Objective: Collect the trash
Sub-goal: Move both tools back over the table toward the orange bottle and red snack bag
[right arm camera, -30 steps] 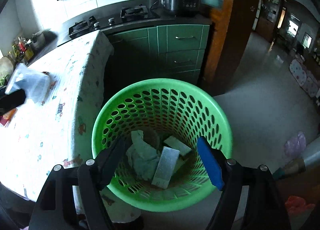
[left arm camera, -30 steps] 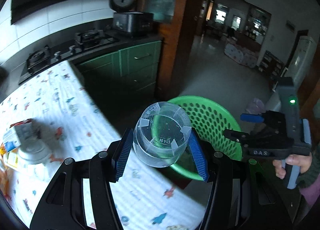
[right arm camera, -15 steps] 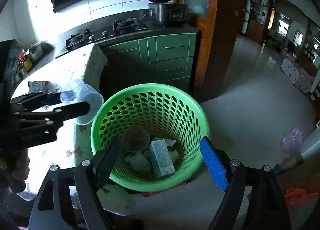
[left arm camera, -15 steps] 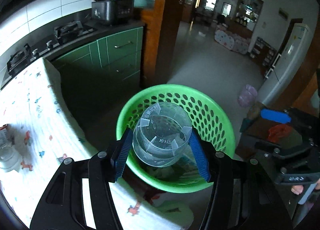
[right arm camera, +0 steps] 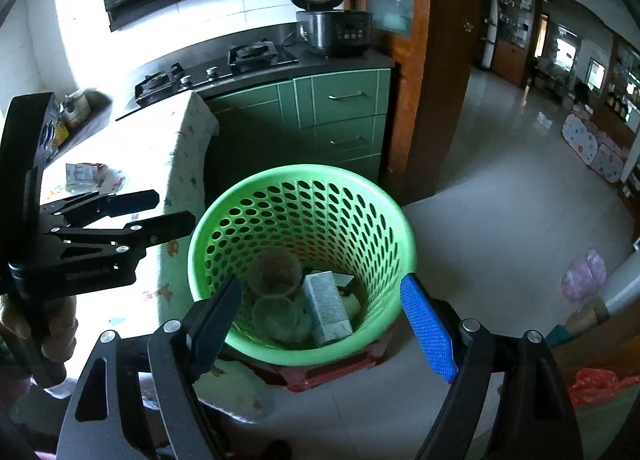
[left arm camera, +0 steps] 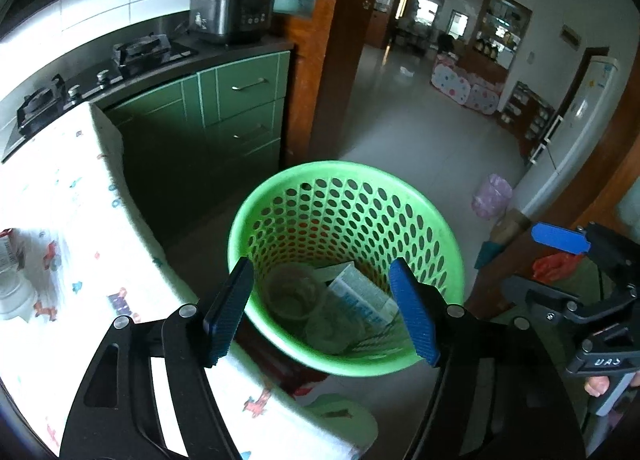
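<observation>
- Cup (left arm camera: 294,294) now lies in the basket (left arm camera: 440,227), lower centre; left tongs (left arm camera: 320,312) spread, empty.
- Right tongs (right arm camera: 320,324) spread, empty.
- Drop step looks finished; next, fetch worktop (left arm camera: 60,195) litter, frame left.

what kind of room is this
Most likely a home kitchen that opens onto a living area. A gas hob is set into a dark counter above green cabinets, a rice cooker stands open beside it, and a fridge stands across the tiled floor.
</observation>
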Tool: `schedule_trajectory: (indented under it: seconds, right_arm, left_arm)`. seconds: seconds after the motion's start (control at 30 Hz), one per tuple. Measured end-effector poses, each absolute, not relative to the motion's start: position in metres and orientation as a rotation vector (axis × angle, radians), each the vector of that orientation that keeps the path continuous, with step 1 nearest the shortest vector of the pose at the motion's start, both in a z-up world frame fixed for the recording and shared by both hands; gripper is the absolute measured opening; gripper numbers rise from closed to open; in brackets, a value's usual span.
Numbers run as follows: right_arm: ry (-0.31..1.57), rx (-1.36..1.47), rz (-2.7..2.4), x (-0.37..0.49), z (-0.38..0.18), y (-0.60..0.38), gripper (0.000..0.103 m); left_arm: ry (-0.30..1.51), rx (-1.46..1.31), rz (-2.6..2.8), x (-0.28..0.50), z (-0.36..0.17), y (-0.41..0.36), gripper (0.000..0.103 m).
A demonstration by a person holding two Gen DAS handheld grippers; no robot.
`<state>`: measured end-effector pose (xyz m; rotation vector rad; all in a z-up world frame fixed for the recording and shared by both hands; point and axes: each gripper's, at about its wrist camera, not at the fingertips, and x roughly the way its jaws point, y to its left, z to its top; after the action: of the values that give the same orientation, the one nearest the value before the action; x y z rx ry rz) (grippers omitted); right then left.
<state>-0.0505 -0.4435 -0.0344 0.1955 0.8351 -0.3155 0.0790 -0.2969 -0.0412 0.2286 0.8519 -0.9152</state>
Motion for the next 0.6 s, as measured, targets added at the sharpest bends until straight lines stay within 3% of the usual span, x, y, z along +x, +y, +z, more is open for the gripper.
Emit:
schedule_trajectory:
  seconds: [0.6]
  right_arm:
    - [0.826,0.120,-0.098,0.006,-0.027,-0.363,0.079]
  left_arm:
    - [0.782,0.173,-0.643,0.094,-0.016,-0.151,0.070]
